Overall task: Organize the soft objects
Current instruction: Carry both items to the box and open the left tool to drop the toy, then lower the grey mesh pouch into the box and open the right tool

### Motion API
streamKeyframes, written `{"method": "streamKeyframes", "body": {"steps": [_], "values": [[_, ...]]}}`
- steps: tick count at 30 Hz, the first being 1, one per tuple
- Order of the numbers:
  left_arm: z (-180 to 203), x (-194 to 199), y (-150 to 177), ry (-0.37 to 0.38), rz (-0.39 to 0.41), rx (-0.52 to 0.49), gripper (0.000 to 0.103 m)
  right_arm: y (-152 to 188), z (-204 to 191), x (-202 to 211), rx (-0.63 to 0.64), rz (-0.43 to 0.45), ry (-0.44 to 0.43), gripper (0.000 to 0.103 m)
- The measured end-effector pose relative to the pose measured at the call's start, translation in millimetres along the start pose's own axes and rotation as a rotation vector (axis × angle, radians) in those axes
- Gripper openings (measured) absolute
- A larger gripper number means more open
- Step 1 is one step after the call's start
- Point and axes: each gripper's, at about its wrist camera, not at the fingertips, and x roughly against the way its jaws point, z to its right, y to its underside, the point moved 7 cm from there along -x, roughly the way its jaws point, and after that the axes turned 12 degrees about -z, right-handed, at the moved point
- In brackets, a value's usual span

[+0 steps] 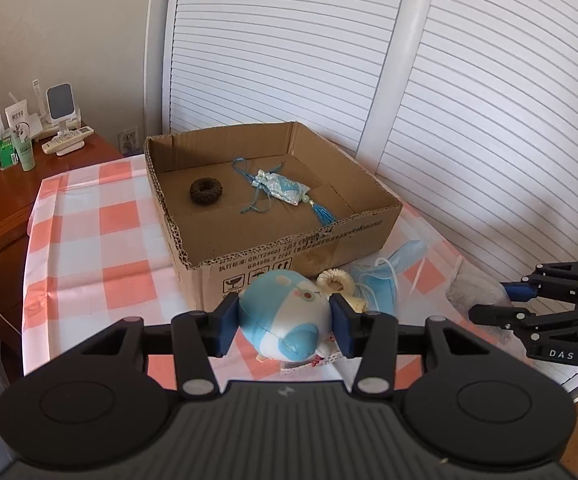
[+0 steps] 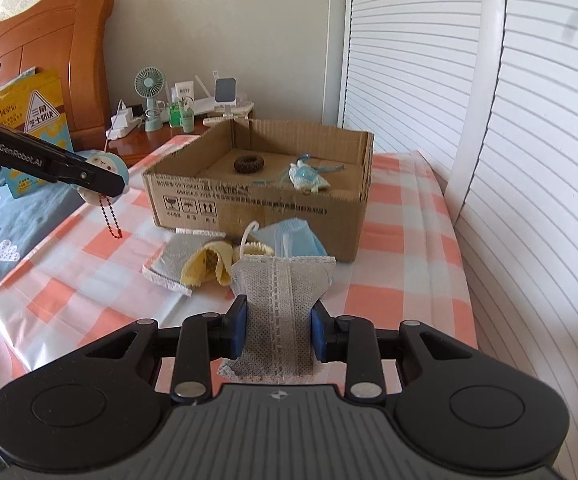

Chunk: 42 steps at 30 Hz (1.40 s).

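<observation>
My left gripper (image 1: 285, 326) is shut on a blue and white plush toy (image 1: 285, 316), held above the table in front of the cardboard box (image 1: 289, 248). The toy also shows in the right wrist view (image 2: 105, 166), with a red bead chain hanging from it. My right gripper (image 2: 277, 330) is shut on a grey lace-trimmed pouch (image 2: 281, 312). The box (image 2: 249, 204) holds a dark brown scrunchie (image 1: 206, 190) and a blue tasselled sachet (image 1: 285, 188). On the checked cloth lie a blue face mask (image 2: 293, 238), a cream scrunchie (image 2: 257, 248), a yellow cloth (image 2: 207, 266) and another grey pouch (image 2: 173, 262).
A wooden nightstand (image 1: 1, 200) at the left carries a fan, bottles and a phone stand. White louvered doors (image 1: 469, 100) run behind and right of the table. A wooden headboard (image 2: 61, 52) and a yellow bag (image 2: 33, 108) stand at the left.
</observation>
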Motion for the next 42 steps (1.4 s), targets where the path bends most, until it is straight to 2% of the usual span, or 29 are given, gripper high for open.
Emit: {"method": "streamKeyframes", "body": {"steps": [5, 13, 21, 22, 23, 25, 29, 33, 37, 42], "values": [[0.2, -0.9, -20.2, -0.018, 0.012, -0.023, 0.047, -20.7, 2.5, 6.4, 0.019, 0.027, -0.008, 0.036], [-11.8, -19.8, -70.0, -0.022, 0.008, -0.012, 0.047, -58.3, 7.0, 4.9, 0.041, 0.059, -0.013, 0.036], [-25.7, -57.9, -114.3, -0.094, 0.002, -0.015, 0.049, -99.8, 14.8, -12.9, 0.047, 0.081, -0.008, 0.036], [-28.0, -62.6, -118.3, -0.106, 0.007, -0.011, 0.057, -105.1, 15.7, -15.9, 0.047, 0.084, -0.009, 0.036], [-30.4, -67.3, -121.4, -0.121, 0.013, -0.007, 0.076, -109.7, 16.4, -18.2, 0.046, 0.088, -0.010, 0.036], [-36.2, -71.9, -124.4, -0.150, 0.037, 0.015, 0.087, -119.9, 18.4, -23.7, 0.042, 0.094, -0.012, 0.036], [-40.1, -69.4, -117.9, -0.145, 0.041, 0.031, 0.087, -129.2, 20.6, -31.3, 0.038, 0.094, -0.013, 0.036], [-34.7, -53.8, -102.7, -0.191, 0.053, 0.005, 0.094, -135.1, 22.1, -38.4, 0.029, 0.087, -0.021, 0.036], [-21.6, -31.6, -76.2, -0.219, 0.065, -0.023, 0.097, -143.2, 20.1, -48.7, 0.012, 0.070, -0.048, 0.036], [-1.0, -8.5, -35.1, -0.253, 0.126, -0.008, 0.099, -164.0, 11.6, -71.8, -0.013, 0.055, -0.078, 0.036]]}}
